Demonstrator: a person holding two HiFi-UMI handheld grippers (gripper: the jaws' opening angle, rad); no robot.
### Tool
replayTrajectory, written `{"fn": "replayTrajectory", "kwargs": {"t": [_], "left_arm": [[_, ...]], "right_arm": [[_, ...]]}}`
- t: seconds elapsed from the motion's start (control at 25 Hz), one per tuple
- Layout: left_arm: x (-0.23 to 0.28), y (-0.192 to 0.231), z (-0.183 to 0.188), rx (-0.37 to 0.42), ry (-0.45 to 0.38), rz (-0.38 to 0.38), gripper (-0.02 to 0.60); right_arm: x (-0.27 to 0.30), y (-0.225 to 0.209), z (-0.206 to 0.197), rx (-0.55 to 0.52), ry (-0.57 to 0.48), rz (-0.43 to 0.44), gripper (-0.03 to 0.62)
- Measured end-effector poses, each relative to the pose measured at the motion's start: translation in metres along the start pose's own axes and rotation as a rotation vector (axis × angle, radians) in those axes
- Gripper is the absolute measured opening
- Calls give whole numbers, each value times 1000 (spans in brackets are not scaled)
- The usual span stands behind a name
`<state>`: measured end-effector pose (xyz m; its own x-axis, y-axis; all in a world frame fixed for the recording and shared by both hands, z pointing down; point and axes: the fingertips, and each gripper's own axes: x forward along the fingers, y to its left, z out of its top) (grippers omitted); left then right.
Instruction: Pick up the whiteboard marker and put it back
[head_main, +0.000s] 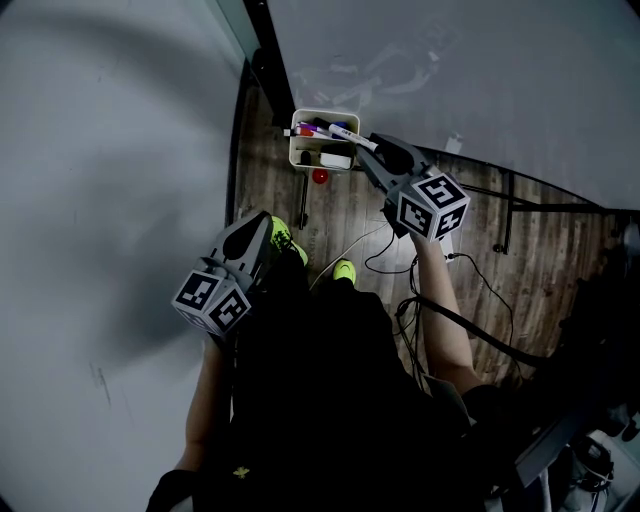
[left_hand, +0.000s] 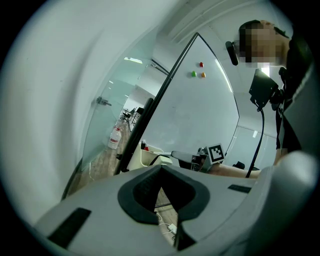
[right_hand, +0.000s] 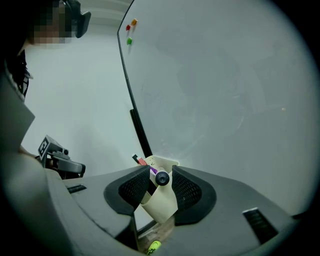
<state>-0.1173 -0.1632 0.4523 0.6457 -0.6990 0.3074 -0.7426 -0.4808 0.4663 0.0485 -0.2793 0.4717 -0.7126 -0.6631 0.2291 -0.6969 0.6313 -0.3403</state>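
The whiteboard (head_main: 450, 60) rises over a wooden floor (head_main: 330, 215) strewn with cables (head_main: 390, 262). A cream holder (head_main: 300, 152) sits by the board's lower edge, crowded with other pens (head_main: 315, 128). The right gripper (head_main: 378, 152) reaches it, its fingers slightly apart around the dark end of the whiteboard marker (right_hand: 162, 178), which lies across the holder's top. The left gripper (left_hand: 160, 169) hangs well back, fingers together and empty. One finger hides most of the marker's barrel.

marker (right_hand: 161, 177) barrel hidden end-on, holder (right_hand: 161, 205) sides behind right tongs (right_hand: 161, 171)
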Motion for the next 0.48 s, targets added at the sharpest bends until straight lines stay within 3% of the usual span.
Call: {"fn": "replayTrajectory", "kwargs": {"t": [0.16, 0.48], "left_arm": [[0, 0, 0, 2, 0, -2, 32], [-1, -2, 2, 3, -6, -8, 31]], "right_arm": [[-1, 1, 3, -7, -14, -3, 152], [-9, 0, 9, -23, -36, -35, 166]]}}
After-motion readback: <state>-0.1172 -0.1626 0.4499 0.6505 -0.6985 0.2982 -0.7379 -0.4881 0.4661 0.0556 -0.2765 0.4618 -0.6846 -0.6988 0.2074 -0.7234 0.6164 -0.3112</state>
